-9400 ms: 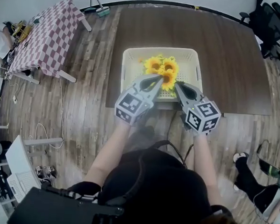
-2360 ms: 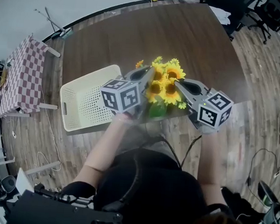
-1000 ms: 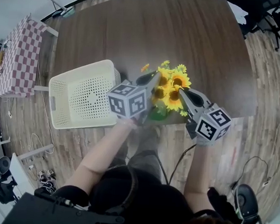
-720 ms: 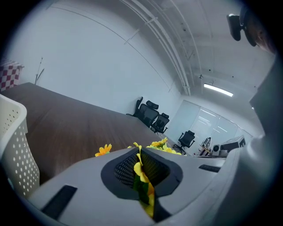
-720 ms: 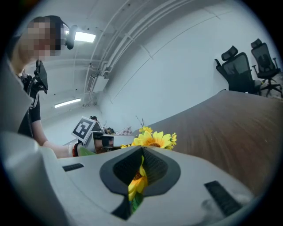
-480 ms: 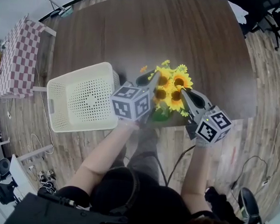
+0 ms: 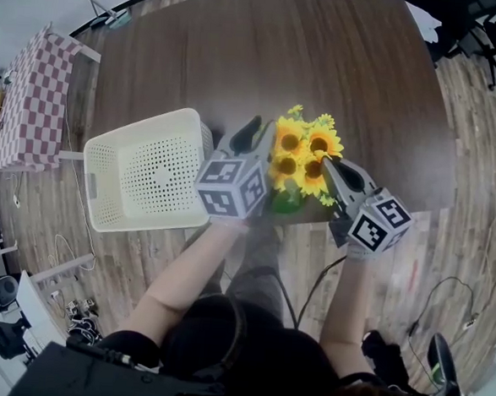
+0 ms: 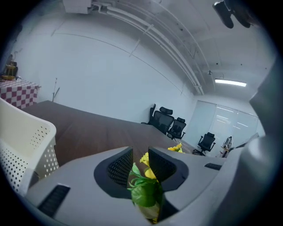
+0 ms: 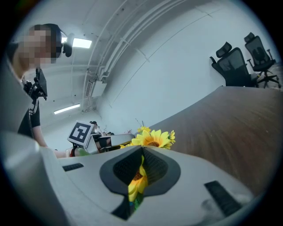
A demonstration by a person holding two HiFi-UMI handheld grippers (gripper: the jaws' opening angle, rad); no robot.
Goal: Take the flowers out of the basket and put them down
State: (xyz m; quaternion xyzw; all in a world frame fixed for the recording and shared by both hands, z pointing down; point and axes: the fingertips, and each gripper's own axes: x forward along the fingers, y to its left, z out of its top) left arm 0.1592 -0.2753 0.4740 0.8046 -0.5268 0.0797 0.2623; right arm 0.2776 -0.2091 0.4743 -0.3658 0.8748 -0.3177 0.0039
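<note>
The flowers are standing just right of the basket, the left gripper opening off their leaves to release while the right gripper is pinching a petal, seemingly steadying them.

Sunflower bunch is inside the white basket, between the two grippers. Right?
Wrong on the basket. The head view shows the sunflower bunch outside the white basket, to its right, between the left gripper, jaws opening round its leaves, and the right gripper.

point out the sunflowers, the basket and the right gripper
sunflowers [image 7: 303, 159], head view, middle of the yellow bunch
basket [image 7: 148, 173], head view, its bare perforated floor
right gripper [image 7: 327, 164], head view, where its tips meet
</note>
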